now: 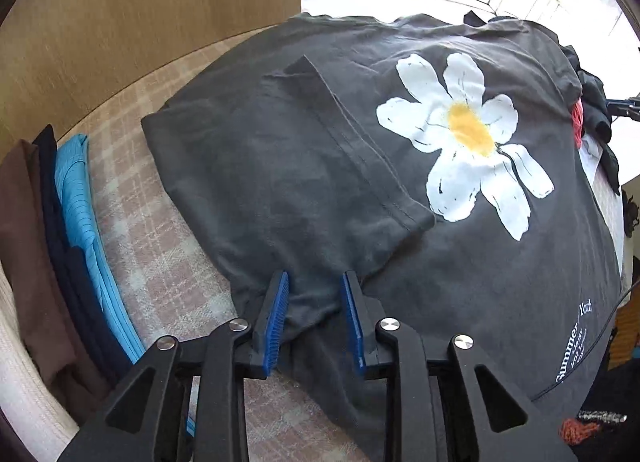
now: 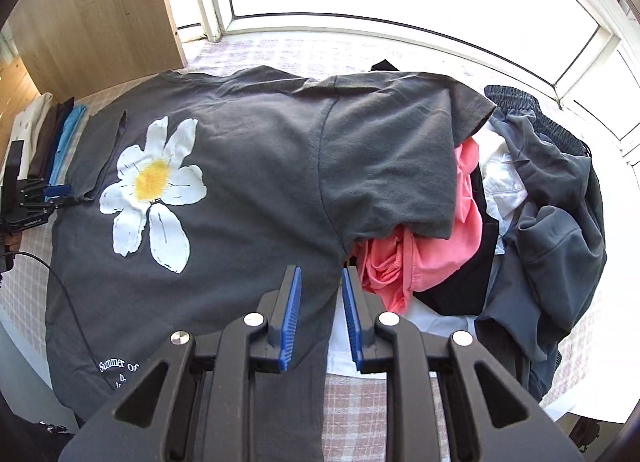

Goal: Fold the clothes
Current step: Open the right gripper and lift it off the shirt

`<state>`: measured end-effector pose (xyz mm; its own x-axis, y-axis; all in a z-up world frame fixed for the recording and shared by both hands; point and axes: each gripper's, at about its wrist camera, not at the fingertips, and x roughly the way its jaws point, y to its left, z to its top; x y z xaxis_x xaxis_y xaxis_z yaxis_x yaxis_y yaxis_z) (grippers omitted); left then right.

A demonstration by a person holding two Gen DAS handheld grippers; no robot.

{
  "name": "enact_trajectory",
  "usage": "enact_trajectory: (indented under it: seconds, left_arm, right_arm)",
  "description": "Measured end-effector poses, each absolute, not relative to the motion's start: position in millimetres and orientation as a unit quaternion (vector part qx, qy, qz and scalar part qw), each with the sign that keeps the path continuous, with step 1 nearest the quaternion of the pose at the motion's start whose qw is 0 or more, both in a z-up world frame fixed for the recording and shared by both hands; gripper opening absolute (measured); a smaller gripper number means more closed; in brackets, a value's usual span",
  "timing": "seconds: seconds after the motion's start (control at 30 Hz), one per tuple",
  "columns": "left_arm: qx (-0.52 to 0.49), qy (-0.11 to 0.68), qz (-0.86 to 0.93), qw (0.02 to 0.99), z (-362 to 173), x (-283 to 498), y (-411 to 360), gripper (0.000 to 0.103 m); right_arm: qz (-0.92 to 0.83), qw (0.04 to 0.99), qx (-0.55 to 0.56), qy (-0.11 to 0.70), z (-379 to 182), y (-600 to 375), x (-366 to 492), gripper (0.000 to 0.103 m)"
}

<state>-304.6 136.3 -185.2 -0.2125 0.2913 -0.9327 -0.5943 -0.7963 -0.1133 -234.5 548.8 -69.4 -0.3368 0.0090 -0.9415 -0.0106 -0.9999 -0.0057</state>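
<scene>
A dark grey T-shirt [image 1: 400,182] with a daisy print is spread flat ahead of both grippers, its left sleeve already folded inward. The left gripper [image 1: 314,320] and right gripper [image 2: 319,318] are held parted above its edges, nothing clamped.

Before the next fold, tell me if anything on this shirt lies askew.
The dark daisy T-shirt is lopsided: one sleeve is folded in flat over the body, while the other sleeve still sticks out, draped over the heap of unfolded clothes rather than the checked surface.
</scene>
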Motion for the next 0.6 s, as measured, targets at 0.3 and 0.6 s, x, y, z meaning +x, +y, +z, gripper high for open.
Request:
enact_trajectory:
  seconds: [0.3,0.6]
  left_arm:
    - [-0.556,0.029,0.78,0.287,-144.6,-226.1,85.8,0.031]
    - [-0.602,-0.118,0.771,0.171,-174.1,-13.0,3.7,0.031]
  right_arm:
    - [0.815,-0.138,-0.561,-0.03,-74.6,450.7,-241.1,0.021]
    - [0.774,-0.273,-0.548,-0.163,-80.3,306.7,-348.6,0.022]
